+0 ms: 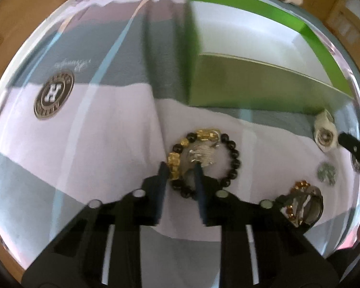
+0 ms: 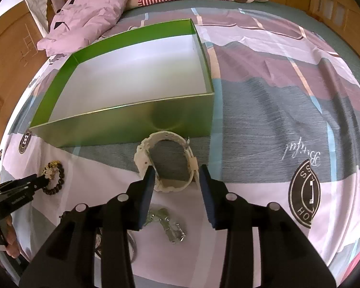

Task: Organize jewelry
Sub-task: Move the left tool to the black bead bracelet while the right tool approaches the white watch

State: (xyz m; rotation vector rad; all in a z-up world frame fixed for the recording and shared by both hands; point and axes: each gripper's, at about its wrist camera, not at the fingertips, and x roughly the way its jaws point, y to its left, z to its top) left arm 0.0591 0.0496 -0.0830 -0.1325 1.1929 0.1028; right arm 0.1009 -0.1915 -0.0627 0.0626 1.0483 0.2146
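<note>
Left gripper points steeply down at the bedsheet, jaws drawn close together across the gold-bead side of the bracelet; the bracelet lies flat, black and gold beads ringed round a small silver piece. Blur prevents confirming that the pads press the beads; the jaws are all but shut. Right gripper stands partly open, its blue pads either side of the white watch. The left pad is at the strap, the right pad stands just clear, so nothing is gripped. The watch sits on the sheet just in front of the green box, whose white interior is bare. A silver chain lies on the sheet beneath the right gripper. A beaded item with orange beads lies to the right of the bracelet, well apart from it. A pillow rests beyond the box.
</note>
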